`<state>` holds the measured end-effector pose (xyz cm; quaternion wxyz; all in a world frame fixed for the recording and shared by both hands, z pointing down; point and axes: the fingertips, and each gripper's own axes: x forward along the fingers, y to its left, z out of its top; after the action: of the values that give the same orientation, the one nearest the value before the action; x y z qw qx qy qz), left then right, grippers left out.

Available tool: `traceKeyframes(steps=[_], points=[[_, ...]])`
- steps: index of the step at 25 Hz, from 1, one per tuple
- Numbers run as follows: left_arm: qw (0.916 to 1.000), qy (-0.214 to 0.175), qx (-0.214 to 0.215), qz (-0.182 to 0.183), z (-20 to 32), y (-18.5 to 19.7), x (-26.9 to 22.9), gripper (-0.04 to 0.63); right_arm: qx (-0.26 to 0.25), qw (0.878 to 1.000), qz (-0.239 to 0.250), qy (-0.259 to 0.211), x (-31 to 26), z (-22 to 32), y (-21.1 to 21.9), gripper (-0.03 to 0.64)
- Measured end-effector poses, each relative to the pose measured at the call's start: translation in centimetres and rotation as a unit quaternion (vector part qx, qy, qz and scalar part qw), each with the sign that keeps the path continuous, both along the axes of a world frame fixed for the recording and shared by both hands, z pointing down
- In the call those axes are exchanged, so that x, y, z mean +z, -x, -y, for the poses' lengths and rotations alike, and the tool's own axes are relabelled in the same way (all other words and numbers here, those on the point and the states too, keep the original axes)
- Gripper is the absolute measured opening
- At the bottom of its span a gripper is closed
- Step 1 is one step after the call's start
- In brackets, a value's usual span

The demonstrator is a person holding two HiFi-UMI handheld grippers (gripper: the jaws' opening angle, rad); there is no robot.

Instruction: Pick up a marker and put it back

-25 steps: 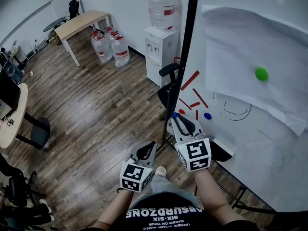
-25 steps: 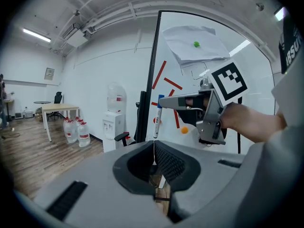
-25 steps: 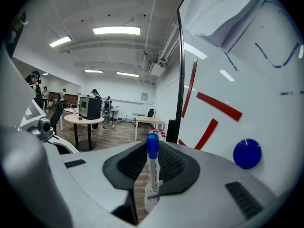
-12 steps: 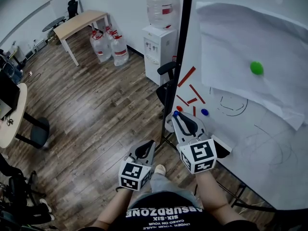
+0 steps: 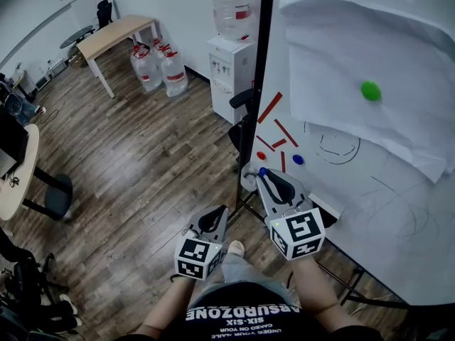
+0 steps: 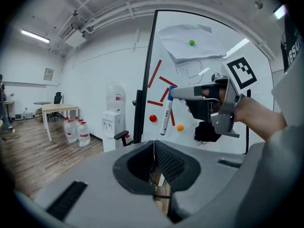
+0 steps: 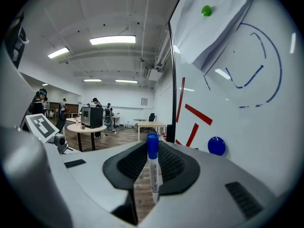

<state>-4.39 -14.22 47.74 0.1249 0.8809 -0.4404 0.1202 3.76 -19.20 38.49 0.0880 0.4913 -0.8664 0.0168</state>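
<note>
A white marker with a blue cap (image 7: 153, 172) stands upright between the jaws of my right gripper (image 7: 151, 151), which is shut on it. In the head view that gripper (image 5: 265, 178) is held close to the whiteboard (image 5: 377, 197), the marker's cap (image 5: 262, 170) at its tip. The left gripper view shows the marker (image 6: 166, 117) hanging cap-up from the right gripper (image 6: 175, 93). My left gripper (image 5: 219, 215) is held lower and to the left, away from the board. Its jaws (image 6: 153, 148) are shut with nothing between them.
The whiteboard carries a paper sheet (image 5: 355, 45) with a green magnet (image 5: 370, 90), red strips (image 5: 270, 108), a red magnet (image 5: 261, 155) and a blue magnet (image 5: 298, 159). A water dispenser (image 5: 231, 55), water bottles (image 5: 158, 68), an office chair (image 5: 245, 119) and a table (image 5: 117, 34) stand beyond on the wooden floor.
The right gripper with the marker has shifted slightly right and lower in the head view, and the board now appears further left. The left gripper has barely moved.
</note>
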Motion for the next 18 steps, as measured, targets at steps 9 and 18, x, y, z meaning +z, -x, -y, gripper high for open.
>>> traceKeyframes(steps=[9, 18], points=[[1.0, 0.001, -0.002, -0.001, -0.2, -0.5, 0.1, 0.009, -0.004, 1.0, 0.006, 0.023, 1.5, -1.0, -0.7, 0.067], [1.0, 0.003, -0.003, -0.006, -0.5, -1.4, 0.2, 0.009, -0.006, 0.998, 0.01, 0.055, 4.1, -2.1, -1.1, 0.067]])
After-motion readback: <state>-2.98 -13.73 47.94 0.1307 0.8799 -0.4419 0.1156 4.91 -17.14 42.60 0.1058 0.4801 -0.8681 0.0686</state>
